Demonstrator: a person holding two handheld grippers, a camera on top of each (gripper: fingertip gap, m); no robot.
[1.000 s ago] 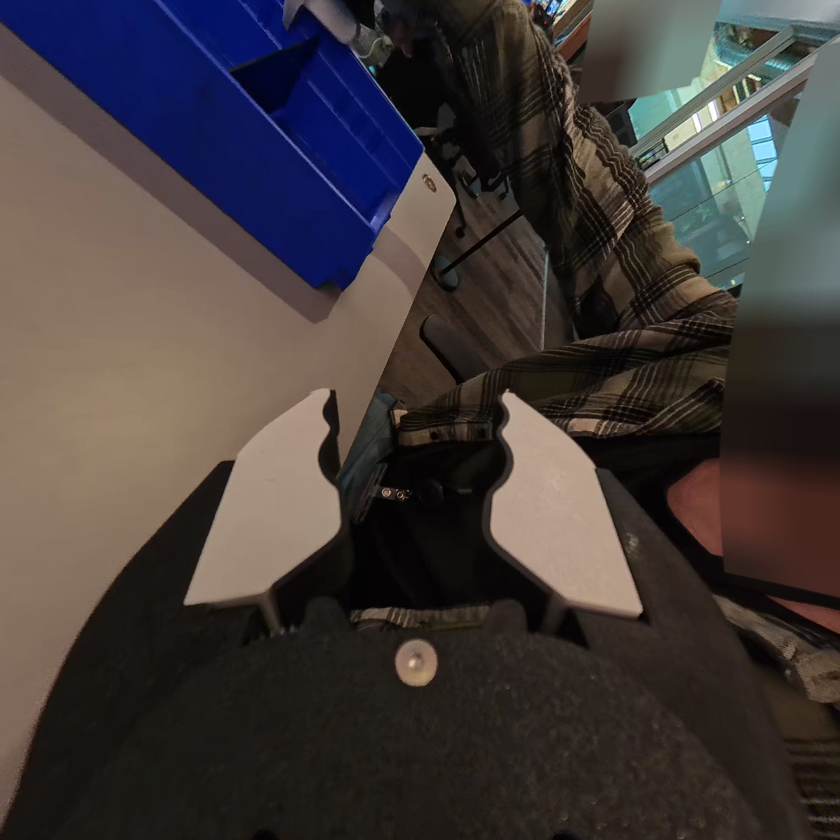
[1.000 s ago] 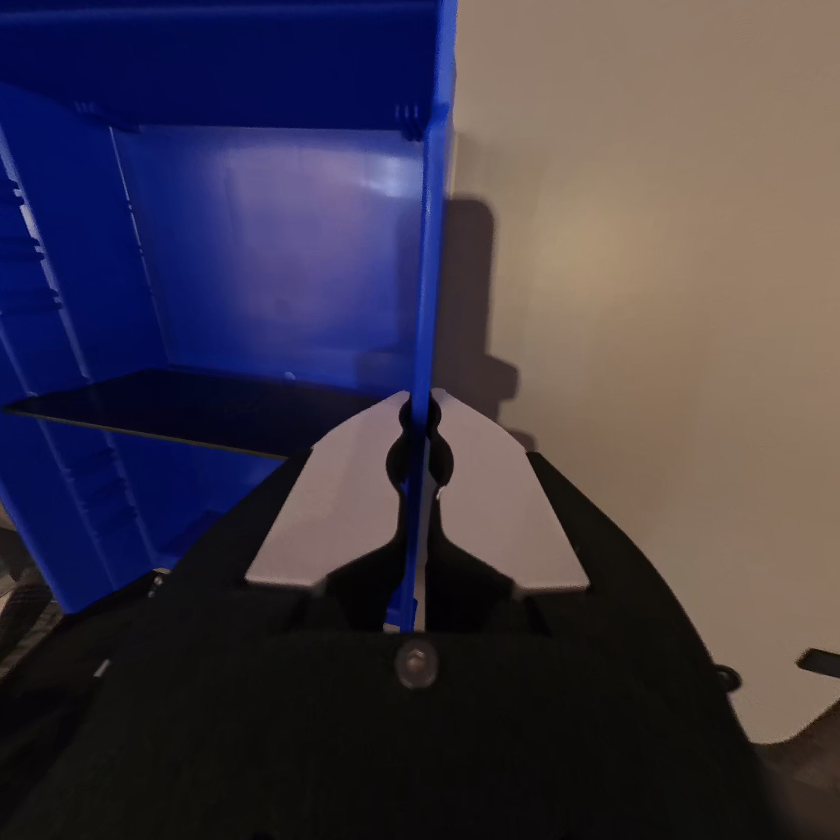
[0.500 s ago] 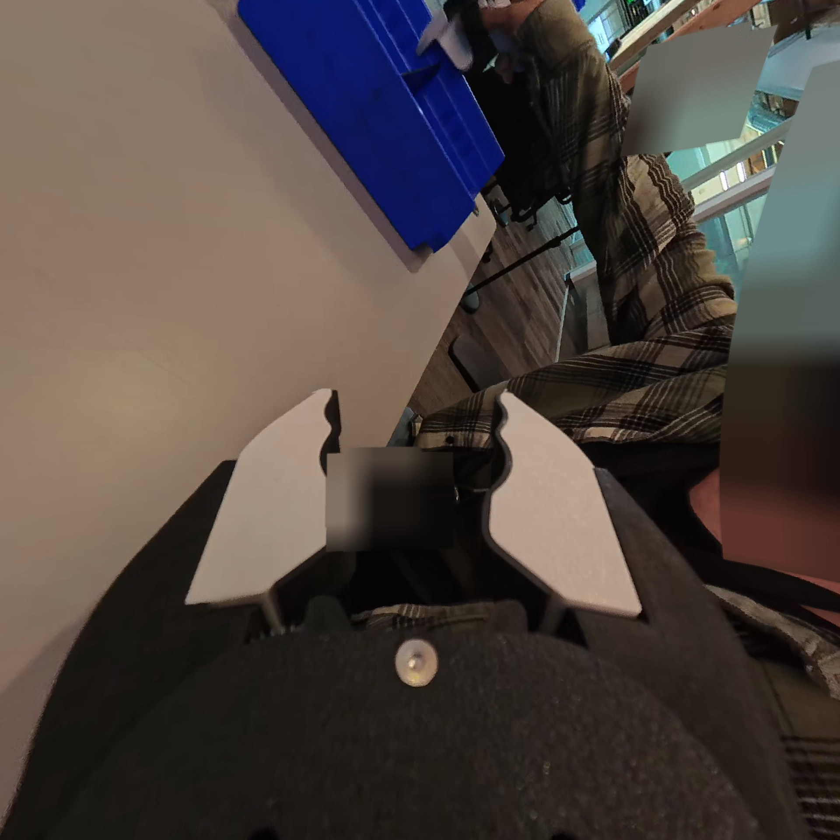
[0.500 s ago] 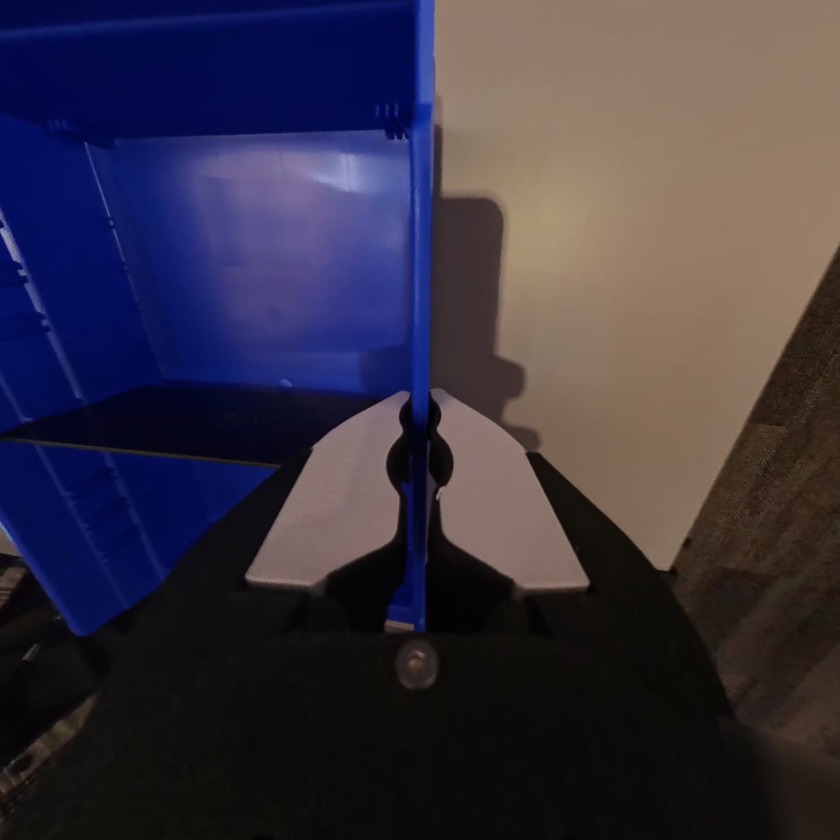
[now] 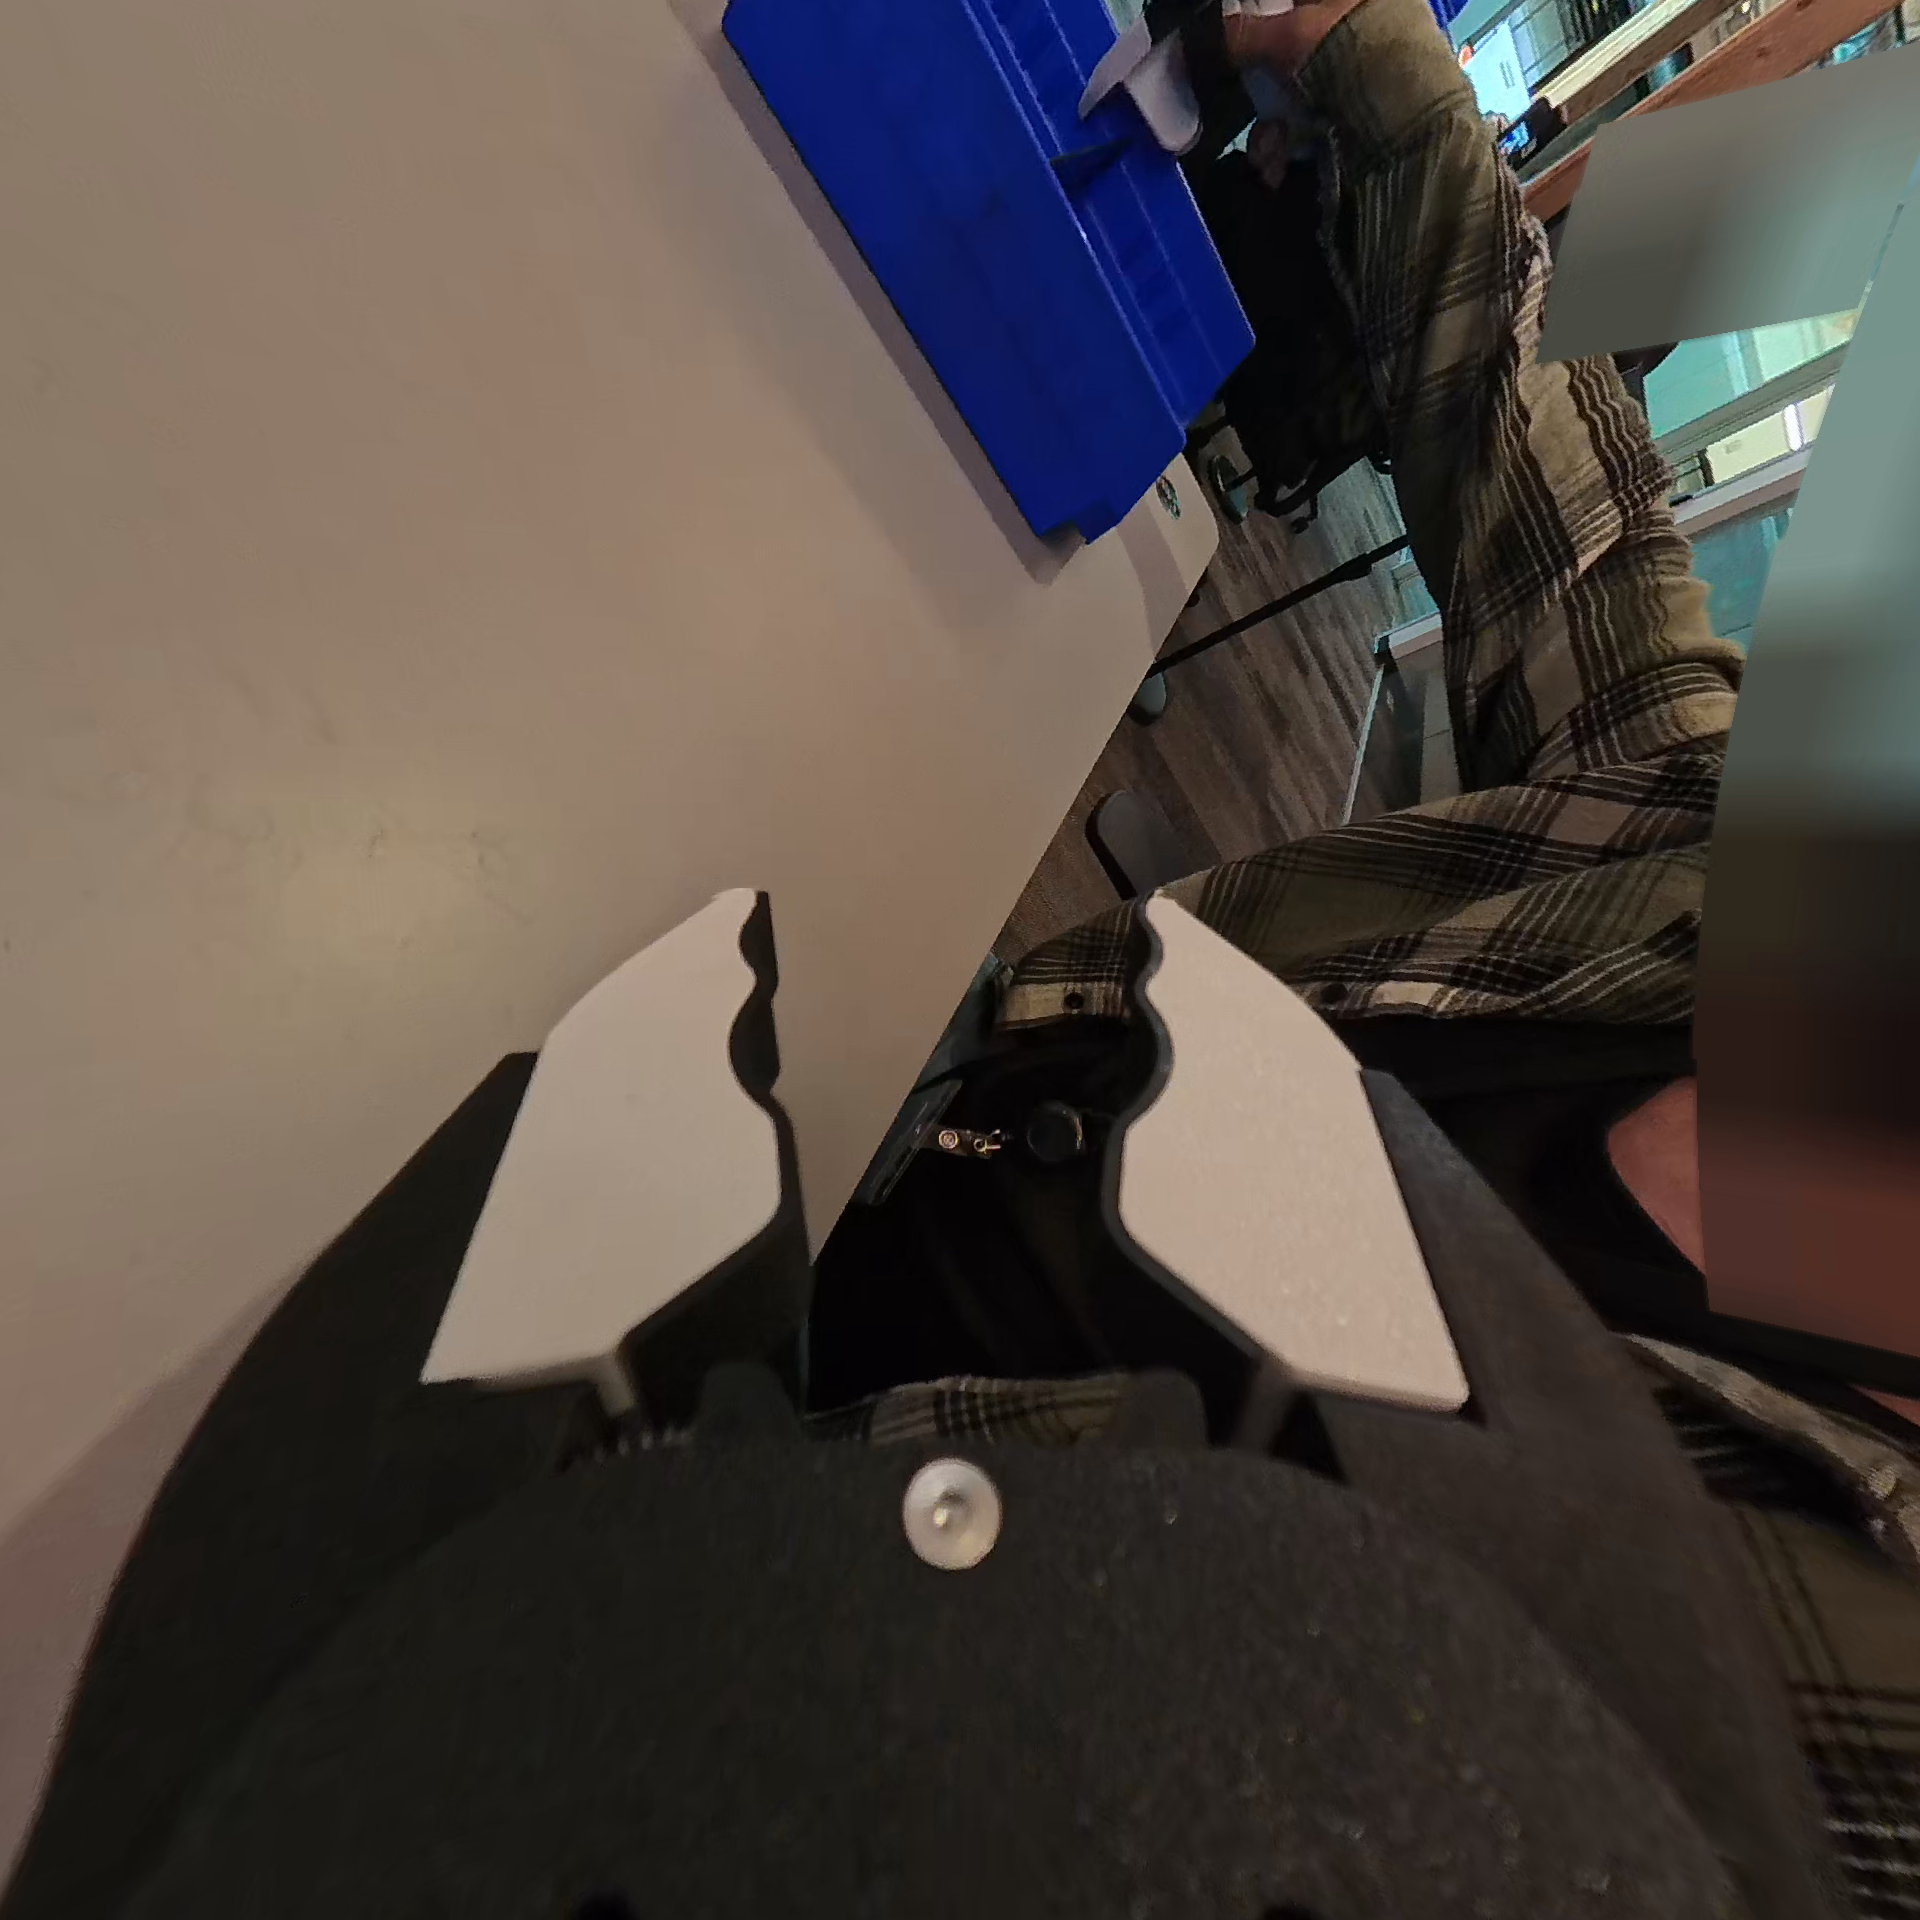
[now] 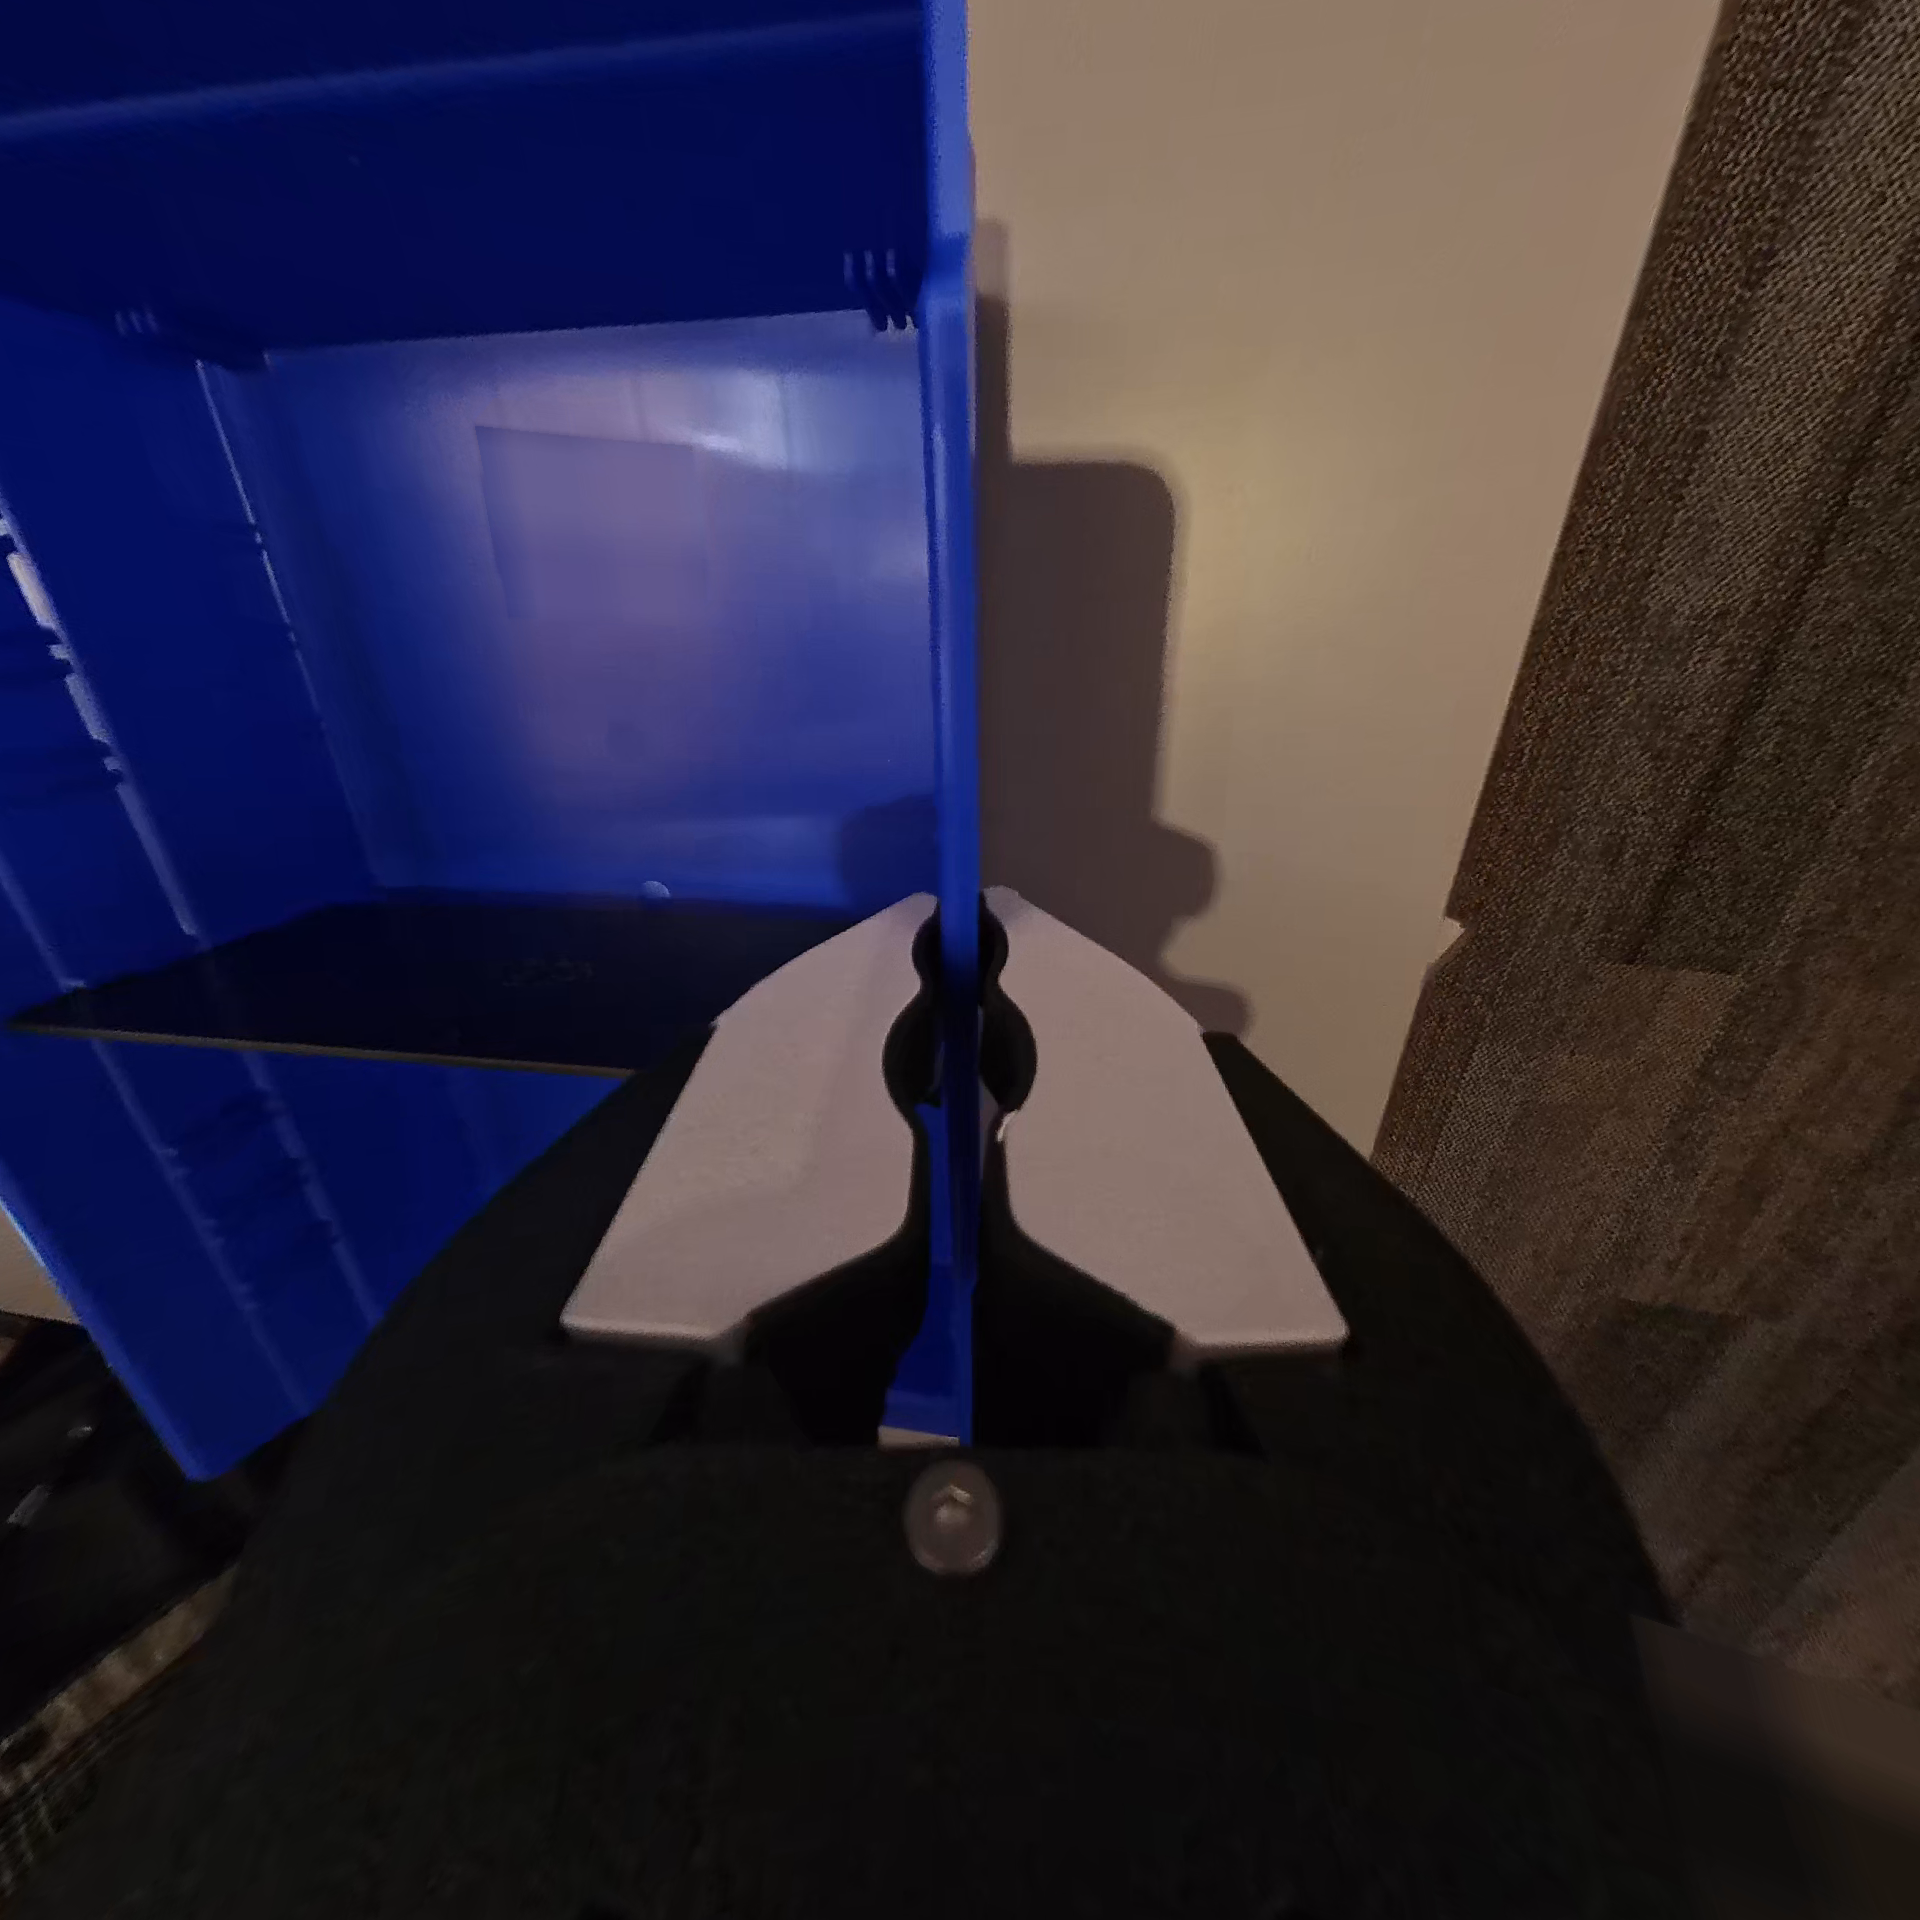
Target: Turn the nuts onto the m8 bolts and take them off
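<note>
Right tool: we have it clamped on the blue bin side wall, bin resting on the worktop. Left tool: spread apart, gripping nothing, over the worktop edge, well apart from the bin. No nuts or bolts visible.

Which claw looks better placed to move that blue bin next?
The right claw, likely: it is already shut on the blue bin by its side wall. The left claw is open, empty and far from it.
</note>
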